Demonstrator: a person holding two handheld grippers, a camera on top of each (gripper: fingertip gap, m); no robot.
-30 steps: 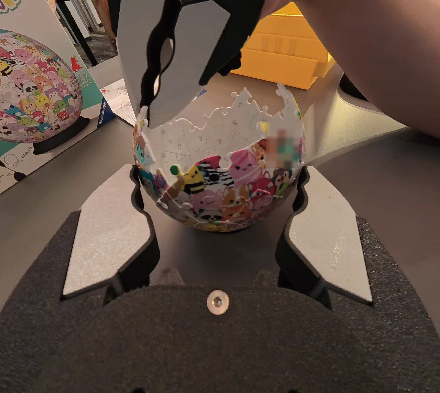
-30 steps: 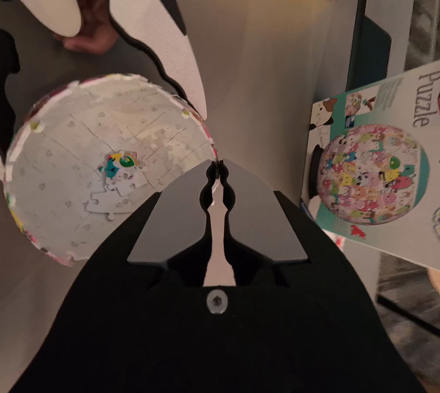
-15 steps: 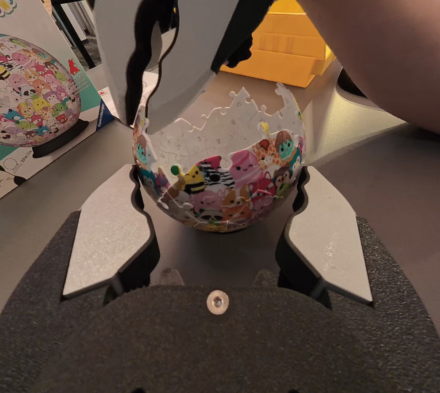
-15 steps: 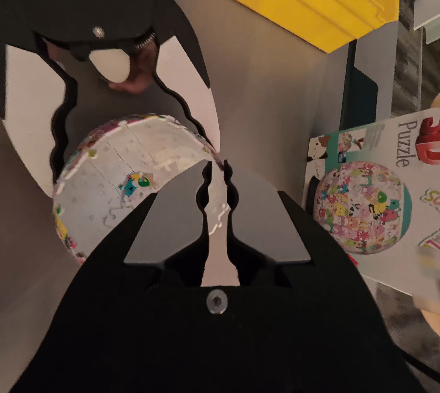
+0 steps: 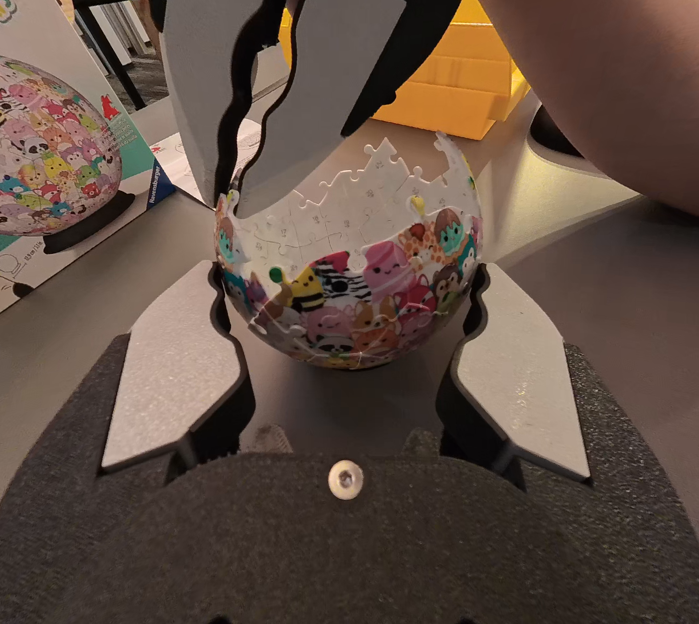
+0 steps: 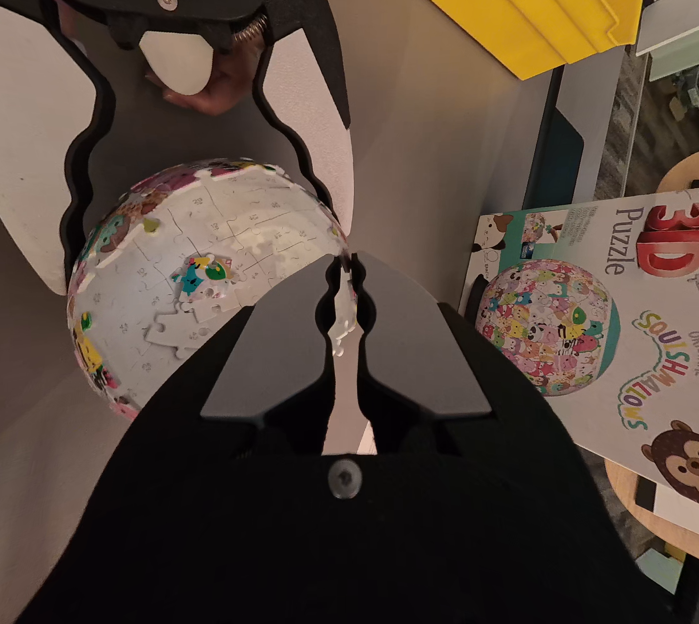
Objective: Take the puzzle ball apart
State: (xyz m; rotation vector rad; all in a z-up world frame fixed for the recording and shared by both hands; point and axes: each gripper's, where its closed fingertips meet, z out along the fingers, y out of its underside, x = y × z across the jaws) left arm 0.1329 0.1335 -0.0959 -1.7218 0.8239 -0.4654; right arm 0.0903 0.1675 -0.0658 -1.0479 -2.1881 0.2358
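Cradling puzzle ball [image 5: 348, 288] in wide-spread left tongs [image 5: 346, 274], right tongs [image 6: 345, 259] pinching its rim piece [image 6: 345, 307].

The puzzle ball [image 5: 348, 272], its top gone and its white inside showing, is sitting on the grey tabletop [image 5: 605, 284]. The left claw [image 5: 348, 303] is spreading wide around the ball, one finger touching each flank. The right claw [image 5: 230, 195] is reaching down from above the ball, its tips pinching the ball's jagged left rim. A puzzle box [image 5: 56, 159] is standing left of the ball; a yellow bin [image 5: 454, 95] is lying behind the ball.
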